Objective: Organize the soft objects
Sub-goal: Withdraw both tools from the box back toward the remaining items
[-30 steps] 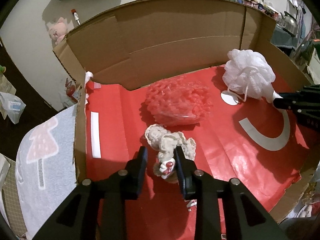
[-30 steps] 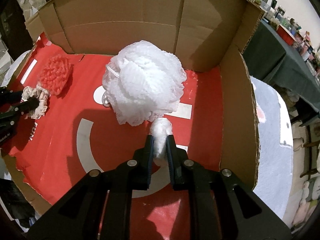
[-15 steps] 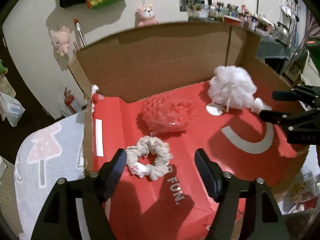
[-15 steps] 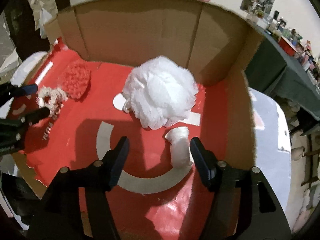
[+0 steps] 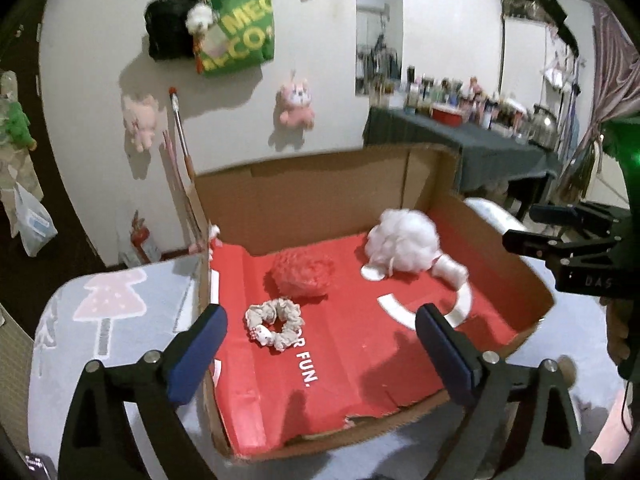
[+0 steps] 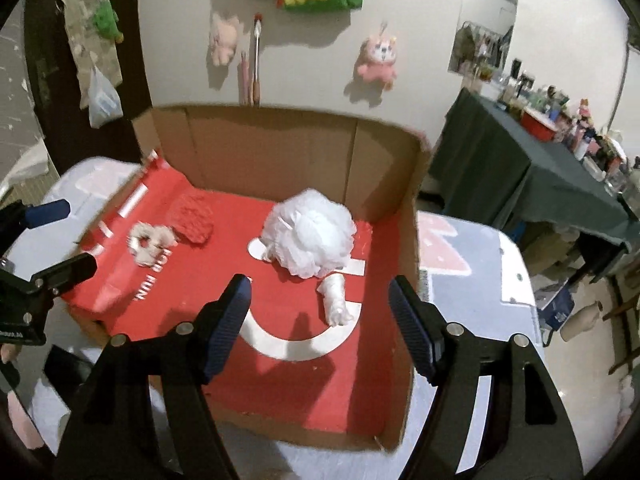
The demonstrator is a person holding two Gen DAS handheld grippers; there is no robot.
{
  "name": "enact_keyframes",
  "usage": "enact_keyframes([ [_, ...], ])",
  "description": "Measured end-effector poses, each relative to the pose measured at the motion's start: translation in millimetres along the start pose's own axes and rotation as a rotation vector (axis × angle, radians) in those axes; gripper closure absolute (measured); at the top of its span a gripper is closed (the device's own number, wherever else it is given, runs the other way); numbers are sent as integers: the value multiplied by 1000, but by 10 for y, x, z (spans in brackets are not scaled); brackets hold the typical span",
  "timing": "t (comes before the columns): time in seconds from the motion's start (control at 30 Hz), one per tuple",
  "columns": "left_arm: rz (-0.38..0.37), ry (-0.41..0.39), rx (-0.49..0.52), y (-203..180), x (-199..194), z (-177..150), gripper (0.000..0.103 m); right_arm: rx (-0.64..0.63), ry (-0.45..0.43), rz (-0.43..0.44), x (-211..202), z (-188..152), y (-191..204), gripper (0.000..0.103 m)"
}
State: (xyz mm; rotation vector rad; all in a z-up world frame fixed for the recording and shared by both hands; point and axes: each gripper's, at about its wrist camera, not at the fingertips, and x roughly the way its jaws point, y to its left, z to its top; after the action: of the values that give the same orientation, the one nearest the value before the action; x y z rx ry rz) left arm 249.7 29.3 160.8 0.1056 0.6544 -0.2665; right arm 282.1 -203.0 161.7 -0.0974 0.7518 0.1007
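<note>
While four soft items are lying inside the cardboard box (image 6: 280, 152), both grippers are standing empty. Item one: beige scrunchie (image 5: 274, 322), resting on the box's red floor toward its left front. Item two: red knitted pad (image 5: 302, 276), just behind the scrunchie, toward the box's back wall. Item three: white mesh bath pouf (image 6: 308, 236), sitting near the box's right rear corner. Item four: small white roll (image 6: 335, 298), lying just in front of the pouf. Left hand-held gripper (image 5: 320, 344) is hanging wide open above the box's front edge; right hand-held gripper (image 6: 320, 320) likewise, holding nothing. Judged step: placement finished; the next move probably calls for fetching another soft object, if any is remaining outside the box.
</note>
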Motion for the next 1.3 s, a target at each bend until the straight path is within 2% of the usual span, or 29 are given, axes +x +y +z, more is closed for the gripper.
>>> enact_keyframes([
  [0.13, -3, -89, -15, -115, -377, -89, 0, 13, -83, 13, -407, -125, 43, 33],
  [0.33, 39, -218, 5, -329, -900, -322, 0, 27, -213, 45, -951, -453, 136, 33],
  [0.5, 37, -260, -12, -455, -1155, -577, 0, 36, -339, 11, -1357, -806, 264, 33],
  [0.57, 23, -266, -24, -498, -1227, -702, 0, 57, -377, 9, -1482, -955, 294, 26],
  [0.6, 26, -271, -30, -517, -1256, -754, 0, 63, -390, 9, -1523, -1011, 303, 20],
  [0.63, 28, -278, -33, -530, -1284, -800, 0, 68, -405, 8, -1569, -1083, 321, 18],
  [0.77, 22, -295, -33, -613, -1378, -1014, 0, 55, -426, -38, -1667, -1334, 429, 18],
  [0.93, 36, -311, -44, -703, -1463, -1267, 0, 69, -420, -46, -1672, -1629, 507, 18],
  [1.03, 24, -299, -54, -732, -1462, -1399, 0, 86, -408, -47, -1646, -1799, 539, 18],
  [1.17, 37, -286, -50, -778, -1422, -1555, 0, 113, -382, -8, -1583, -1985, 568, 18],
  [1.3, 38, -258, -57, -800, -1351, -1704, 0, 120, -367, -21, -1513, -2148, 607, 18],
])
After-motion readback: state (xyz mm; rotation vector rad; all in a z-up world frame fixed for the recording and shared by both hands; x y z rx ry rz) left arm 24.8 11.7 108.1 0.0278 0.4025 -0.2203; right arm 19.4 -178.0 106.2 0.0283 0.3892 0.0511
